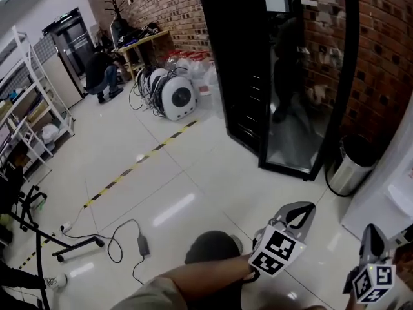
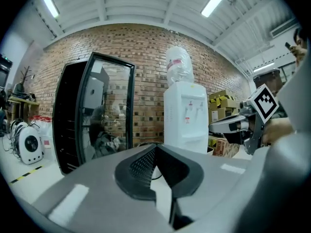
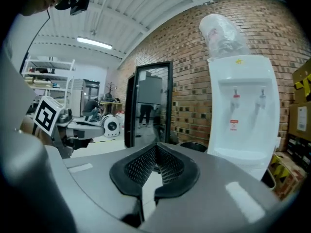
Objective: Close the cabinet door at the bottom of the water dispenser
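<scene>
The white water dispenser (image 3: 243,115) stands against the brick wall with an upturned bottle (image 3: 221,33) on top. It also shows in the left gripper view (image 2: 187,115) and at the head view's right edge (image 1: 387,199). Its bottom cabinet door is hidden behind the gripper bodies in both gripper views and lies outside the head view. My left gripper (image 1: 302,210) and right gripper (image 1: 372,232) are held level, a short way in front of the dispenser and apart from it. Both are shut with nothing between the pads, the left (image 2: 155,147) and the right (image 3: 156,147).
A tall black glass-door cooler (image 1: 284,76) stands left of the dispenser, with a steel bin (image 1: 352,166) between them. A cable with a power brick (image 1: 142,244) and a yellow-black tape line (image 1: 129,170) cross the white floor. Cartons (image 2: 223,101) are stacked behind the dispenser. A person (image 1: 102,73) crouches far off.
</scene>
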{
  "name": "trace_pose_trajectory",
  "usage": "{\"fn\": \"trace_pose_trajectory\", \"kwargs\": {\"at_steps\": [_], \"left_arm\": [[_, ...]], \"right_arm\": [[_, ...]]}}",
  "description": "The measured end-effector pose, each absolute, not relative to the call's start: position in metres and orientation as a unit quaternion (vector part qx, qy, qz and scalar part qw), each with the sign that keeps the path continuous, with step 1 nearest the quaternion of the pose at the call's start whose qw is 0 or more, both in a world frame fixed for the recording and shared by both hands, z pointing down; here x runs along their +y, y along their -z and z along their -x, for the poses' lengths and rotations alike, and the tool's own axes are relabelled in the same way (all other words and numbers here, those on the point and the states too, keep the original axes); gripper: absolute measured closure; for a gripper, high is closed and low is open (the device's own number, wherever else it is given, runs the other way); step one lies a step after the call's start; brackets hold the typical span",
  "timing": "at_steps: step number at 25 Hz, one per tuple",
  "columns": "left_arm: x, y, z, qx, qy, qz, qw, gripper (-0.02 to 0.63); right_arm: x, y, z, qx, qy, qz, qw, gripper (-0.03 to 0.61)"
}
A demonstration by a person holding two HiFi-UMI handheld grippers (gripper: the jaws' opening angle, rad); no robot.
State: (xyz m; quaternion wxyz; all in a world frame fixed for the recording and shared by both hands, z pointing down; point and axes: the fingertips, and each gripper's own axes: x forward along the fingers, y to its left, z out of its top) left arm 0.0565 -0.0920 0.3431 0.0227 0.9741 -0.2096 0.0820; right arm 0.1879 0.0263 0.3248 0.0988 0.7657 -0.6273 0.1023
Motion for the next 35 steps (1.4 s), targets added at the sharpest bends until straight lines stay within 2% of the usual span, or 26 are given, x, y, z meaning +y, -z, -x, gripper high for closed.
{"fn": "trace_pose_trajectory", "kwargs": {"at_steps": [4, 8, 16, 35], "left_arm": [[-0.067, -0.337, -0.039, -0.189, -0.075, -0.979, 0.016, 0.612], [-0.058, -0.330, -0.026, -0.185, -0.062, -0.981, 0.008, 0.612], [-0.056, -0.333, 0.001, -0.192, -0.066, -0.979, 0.014, 0.614], [-0.047, -0.322, -0.027, -0.170, -0.056, -0.983, 0.032, 0.613]], "right_arm": [[0.020, -0.329, -0.131, -0.667, -0.107, -0.729, 0.111, 0.578], [0.015, -0.334, -0.107, -0.670, -0.099, -0.725, 0.127, 0.578], [0.021, -0.328, -0.097, -0.649, -0.095, -0.747, 0.108, 0.578], [0.015, -0.316, -0.104, -0.652, -0.103, -0.743, 0.110, 0.578]]}}
